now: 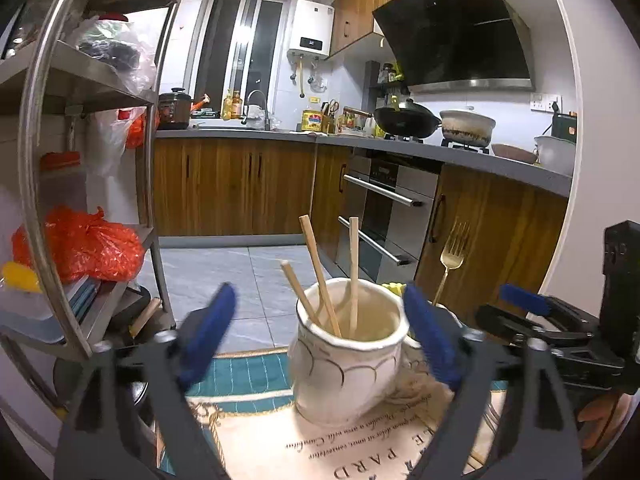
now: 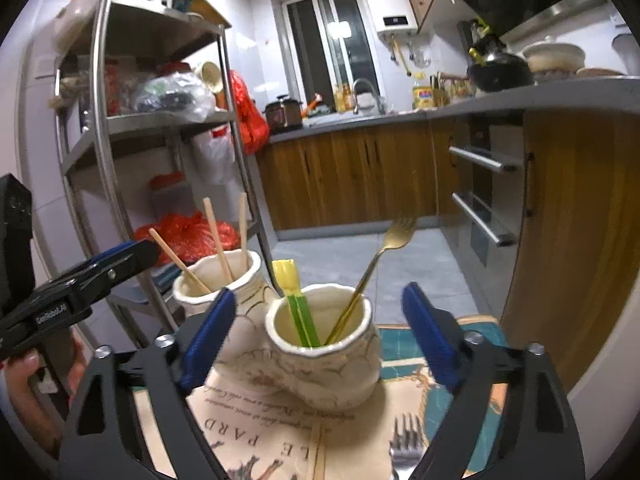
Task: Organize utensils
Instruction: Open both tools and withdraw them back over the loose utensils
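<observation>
Two white ceramic holders stand on a printed mat. The left holder (image 1: 346, 356) (image 2: 218, 284) holds three wooden chopsticks (image 1: 320, 276) (image 2: 218, 238). The right holder (image 2: 324, 354) holds a gold fork (image 2: 372, 268) (image 1: 450, 264) and a yellow-green utensil (image 2: 294, 300). A silver fork (image 2: 406, 436) lies on the mat in front of the right holder. My left gripper (image 1: 320, 344) is open and empty, its fingers either side of the left holder. My right gripper (image 2: 318, 336) is open and empty, its fingers either side of the right holder.
The mat (image 1: 320, 436) lies on a small surface with a teal border. A metal shelf rack (image 2: 120, 152) with bags stands to the left. Wooden cabinets and an oven (image 1: 384, 216) stand behind and to the right, with tiled floor (image 1: 240, 272) between.
</observation>
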Demonstrator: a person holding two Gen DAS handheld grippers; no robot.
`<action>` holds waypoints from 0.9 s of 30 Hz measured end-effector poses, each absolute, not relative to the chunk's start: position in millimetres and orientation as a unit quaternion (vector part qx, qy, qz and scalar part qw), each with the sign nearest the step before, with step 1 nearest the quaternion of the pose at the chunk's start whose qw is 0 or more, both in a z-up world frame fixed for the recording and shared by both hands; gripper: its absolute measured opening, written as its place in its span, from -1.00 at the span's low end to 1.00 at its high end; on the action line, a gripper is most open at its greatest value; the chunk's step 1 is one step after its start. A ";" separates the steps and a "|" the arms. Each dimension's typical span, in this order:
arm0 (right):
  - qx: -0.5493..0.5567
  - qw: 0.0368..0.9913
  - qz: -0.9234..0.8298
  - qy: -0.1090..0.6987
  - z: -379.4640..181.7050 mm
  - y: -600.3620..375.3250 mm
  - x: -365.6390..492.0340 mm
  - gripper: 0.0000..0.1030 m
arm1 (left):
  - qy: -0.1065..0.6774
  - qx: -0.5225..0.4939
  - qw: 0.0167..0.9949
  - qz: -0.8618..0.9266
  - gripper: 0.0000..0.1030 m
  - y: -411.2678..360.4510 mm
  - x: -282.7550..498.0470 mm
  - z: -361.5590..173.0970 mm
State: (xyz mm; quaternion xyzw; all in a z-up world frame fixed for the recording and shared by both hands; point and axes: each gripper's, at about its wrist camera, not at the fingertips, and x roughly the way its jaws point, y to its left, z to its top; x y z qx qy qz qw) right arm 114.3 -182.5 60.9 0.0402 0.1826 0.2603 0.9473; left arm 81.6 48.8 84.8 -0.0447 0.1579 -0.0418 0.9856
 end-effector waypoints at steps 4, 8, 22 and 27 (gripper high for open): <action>0.023 0.955 0.242 0.169 63.8 -198.1 91.0 0.88 | 0.165 -0.046 0.984 -0.039 0.89 47.4 65.8 85.1; 0.017 0.959 0.227 0.171 64.6 -211.1 74.3 0.90 | 0.178 -0.047 0.982 -0.042 0.89 44.7 51.0 82.3; 0.028 0.960 0.193 0.202 54.4 -242.5 41.9 0.90 | 0.199 -0.026 0.978 -0.060 0.89 20.7 10.0 70.0; 0.026 0.960 0.183 0.212 48.7 -248.8 36.1 0.90 | 0.207 -0.030 0.976 -0.067 0.89 17.8 2.0 60.1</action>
